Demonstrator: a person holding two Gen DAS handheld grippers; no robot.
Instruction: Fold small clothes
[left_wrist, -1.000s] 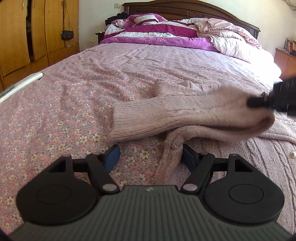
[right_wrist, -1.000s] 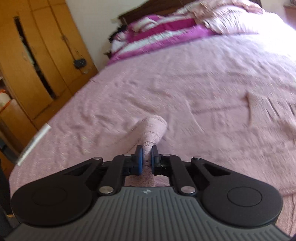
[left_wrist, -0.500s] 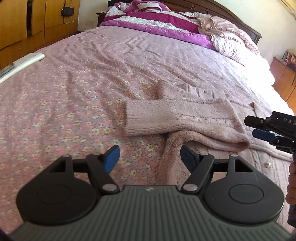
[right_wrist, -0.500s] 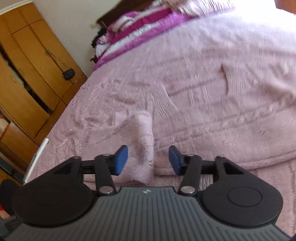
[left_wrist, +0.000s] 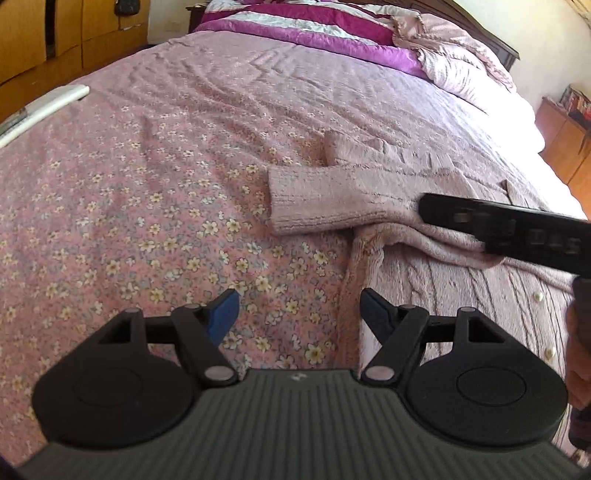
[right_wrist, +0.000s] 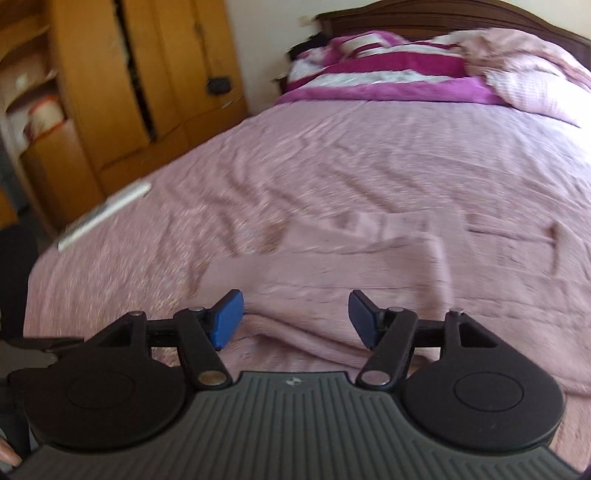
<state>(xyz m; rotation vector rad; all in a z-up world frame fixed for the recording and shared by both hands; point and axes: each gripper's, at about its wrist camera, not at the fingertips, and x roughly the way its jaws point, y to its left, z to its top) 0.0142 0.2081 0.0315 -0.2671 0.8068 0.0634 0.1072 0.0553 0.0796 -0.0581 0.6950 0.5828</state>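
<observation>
A pale pink knitted cardigan (left_wrist: 461, 288) with pearl buttons lies flat on the bed. Its sleeve (left_wrist: 332, 199) is folded across the body, cuff pointing left. My left gripper (left_wrist: 297, 314) is open and empty, low over the cardigan's left edge. The right gripper's black body (left_wrist: 517, 232) crosses the left wrist view above the folded sleeve. In the right wrist view my right gripper (right_wrist: 293, 321) is open and empty, just above the cardigan (right_wrist: 332, 280); this view is blurred.
The bed has a pink floral sheet (left_wrist: 129, 206). A purple and white duvet (left_wrist: 314, 29) is piled at the headboard. A white remote (left_wrist: 40, 110) lies at the bed's left edge. Wooden wardrobes (right_wrist: 110, 92) stand left, a nightstand (left_wrist: 565, 140) right.
My right gripper let go of the sleeve and opened; the sleeve now lies flat across the cardigan. The right gripper has swung left over it. My left gripper stayed open, tilting down a little.
</observation>
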